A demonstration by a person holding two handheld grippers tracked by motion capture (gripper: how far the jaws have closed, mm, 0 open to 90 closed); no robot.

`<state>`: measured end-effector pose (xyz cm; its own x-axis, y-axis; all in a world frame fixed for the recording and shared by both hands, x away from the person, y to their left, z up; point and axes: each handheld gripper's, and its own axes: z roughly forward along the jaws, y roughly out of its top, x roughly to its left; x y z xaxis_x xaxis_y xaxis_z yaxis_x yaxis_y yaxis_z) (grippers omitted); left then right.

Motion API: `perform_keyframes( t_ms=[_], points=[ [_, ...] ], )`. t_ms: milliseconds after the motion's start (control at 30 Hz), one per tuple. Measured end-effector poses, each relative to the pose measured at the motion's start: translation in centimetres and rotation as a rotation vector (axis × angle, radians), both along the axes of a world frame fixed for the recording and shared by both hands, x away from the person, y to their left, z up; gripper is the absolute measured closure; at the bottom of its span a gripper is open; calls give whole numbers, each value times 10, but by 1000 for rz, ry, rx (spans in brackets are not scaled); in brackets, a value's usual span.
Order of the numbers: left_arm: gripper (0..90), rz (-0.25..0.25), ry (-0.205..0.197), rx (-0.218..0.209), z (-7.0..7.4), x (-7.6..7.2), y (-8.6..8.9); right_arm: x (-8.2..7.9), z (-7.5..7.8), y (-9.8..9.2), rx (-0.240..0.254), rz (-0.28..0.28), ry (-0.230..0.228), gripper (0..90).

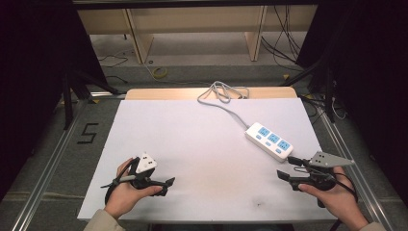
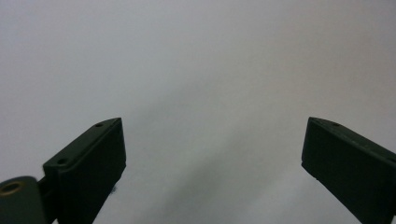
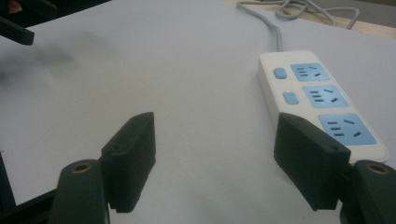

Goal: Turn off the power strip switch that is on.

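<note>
Resting: left gripper [image 1: 166, 185] low over bare white table [image 1: 192, 144], jaws wide, empty.
Facing: right gripper [image 1: 285, 176], jaws wide, empty, just beside power strip [image 1: 269, 140], likely for a grab.
Trailing: cord [image 1: 223, 98] toward far edge.

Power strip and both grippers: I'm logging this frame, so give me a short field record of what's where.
surface: white board on the table
power strip: white with three blue outlets, lying flat at the right
cord: grey, coiled at the far edge
left gripper: open, empty, near left
right gripper: open, empty, just short of the strip
</note>
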<state>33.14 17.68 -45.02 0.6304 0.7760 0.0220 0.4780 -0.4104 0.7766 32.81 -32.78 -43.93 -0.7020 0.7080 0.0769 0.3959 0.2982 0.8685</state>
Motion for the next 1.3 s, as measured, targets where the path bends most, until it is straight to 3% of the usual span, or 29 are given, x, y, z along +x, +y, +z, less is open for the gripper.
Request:
perform_keyframes(
  t_ms=[133, 300, 467, 700, 833, 967, 1300],
  points=[
    [61, 32, -40, 48, 2, -1, 3, 2, 1, -2, -7, -13, -6, 319],
    [67, 37, -42, 72, 0, -1, 3, 6, 4, -1, -35, -38, -19, 437],
    [78, 26, -29, 56, -3, 0, -2, 15, 11, 3, -86, -74, -47, 683],
    [80, 38, -31, 32, -1, 1, -3, 33, 13, 12, -127, -94, -74, 890],
    [82, 44, -36, 38, -1, 1, -3, 42, 15, 16, -142, -103, -76, 900],
    [81, 43, -32, 39, -2, 1, -3, 57, 15, 25, -185, -112, -40, 900],
    [82, 38, -32, 50, -3, 1, -6, 89, 11, 38, -210, -133, 13, 900]
  ],
)
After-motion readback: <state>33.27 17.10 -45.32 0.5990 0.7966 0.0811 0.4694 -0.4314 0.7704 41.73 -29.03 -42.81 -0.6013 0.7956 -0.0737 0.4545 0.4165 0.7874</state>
